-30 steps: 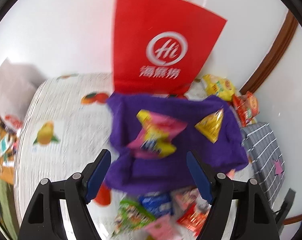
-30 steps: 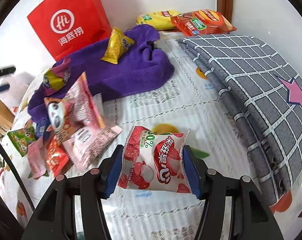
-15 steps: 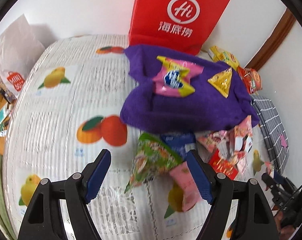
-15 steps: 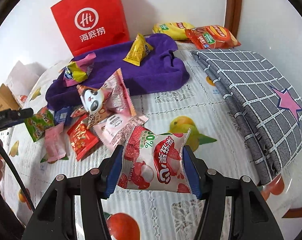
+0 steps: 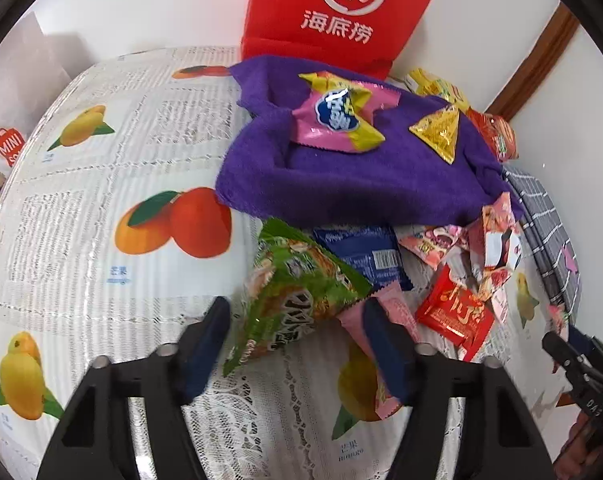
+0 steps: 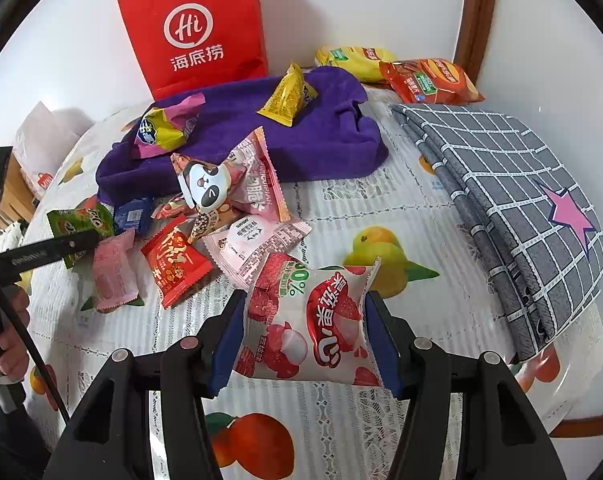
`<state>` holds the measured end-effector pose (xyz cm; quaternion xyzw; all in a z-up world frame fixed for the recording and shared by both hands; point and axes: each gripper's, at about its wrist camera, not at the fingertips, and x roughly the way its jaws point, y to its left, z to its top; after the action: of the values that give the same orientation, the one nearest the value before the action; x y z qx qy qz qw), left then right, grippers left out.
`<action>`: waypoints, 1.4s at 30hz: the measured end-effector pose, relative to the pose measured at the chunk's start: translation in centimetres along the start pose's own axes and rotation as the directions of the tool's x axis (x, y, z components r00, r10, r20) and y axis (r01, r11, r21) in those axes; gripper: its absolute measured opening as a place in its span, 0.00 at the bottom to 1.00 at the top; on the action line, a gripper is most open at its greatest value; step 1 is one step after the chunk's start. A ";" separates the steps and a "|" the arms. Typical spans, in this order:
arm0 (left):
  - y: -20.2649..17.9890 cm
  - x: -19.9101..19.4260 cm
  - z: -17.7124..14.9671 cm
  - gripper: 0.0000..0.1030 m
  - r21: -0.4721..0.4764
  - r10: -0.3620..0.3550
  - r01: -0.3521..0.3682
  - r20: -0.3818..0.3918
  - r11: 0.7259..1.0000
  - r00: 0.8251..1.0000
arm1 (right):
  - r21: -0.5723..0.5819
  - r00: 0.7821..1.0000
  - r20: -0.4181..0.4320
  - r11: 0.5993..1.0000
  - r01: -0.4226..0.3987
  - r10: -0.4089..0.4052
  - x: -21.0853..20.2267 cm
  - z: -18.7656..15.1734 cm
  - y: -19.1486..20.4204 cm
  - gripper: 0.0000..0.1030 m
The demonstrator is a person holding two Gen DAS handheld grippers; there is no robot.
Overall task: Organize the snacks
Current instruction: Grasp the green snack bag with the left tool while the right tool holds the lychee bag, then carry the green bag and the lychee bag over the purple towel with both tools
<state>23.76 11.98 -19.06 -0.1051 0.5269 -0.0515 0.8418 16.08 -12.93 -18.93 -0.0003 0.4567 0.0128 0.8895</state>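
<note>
Right now my right gripper [image 6: 305,336] is clamped on a lychee jelly pouch [image 6: 311,322], one blue pad on each of its side edges. The pouch lies flat across the gap, its printing upside down to me, its serrated top seal pointing ahead and away from me, its long axis running roughly along my fingers. I hold it level above the tabletop [image 6: 381,216], with the printed fruit cloth below.

Ahead and to the left of that gripper lies the loose heap: a red square packet [image 6: 176,261], a pale pink packet [image 6: 111,276] and a panda-faced pouch [image 6: 207,192]. Beyond them is a purple towel [image 6: 321,136] with a gold triangular pack [image 6: 287,96] on it, and a red paper bag [image 6: 197,28] upright behind. A grey checked cloth [image 6: 513,204] lies folded to the right.

My left gripper [image 5: 297,332] is spread wide, holding nothing, tilted down toward the tabletop. A green snack bag [image 5: 297,292] sits just ahead between its fingers, long axis slanting from near-left to far-right, touching neither pad as far as I can tell.
</note>
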 end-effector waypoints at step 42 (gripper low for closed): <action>-4.4 -9.9 1.1 0.35 0.073 -0.032 0.017 0.205 0.997 0.978 | -0.047 0.975 0.201 0.995 -0.085 0.093 -6.6 6.0 0.1 0.56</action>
<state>20.52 9.80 -8.88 -0.0864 0.4335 -0.0695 0.8943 17.16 -12.90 -10.05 0.0044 0.3630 0.0613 0.9298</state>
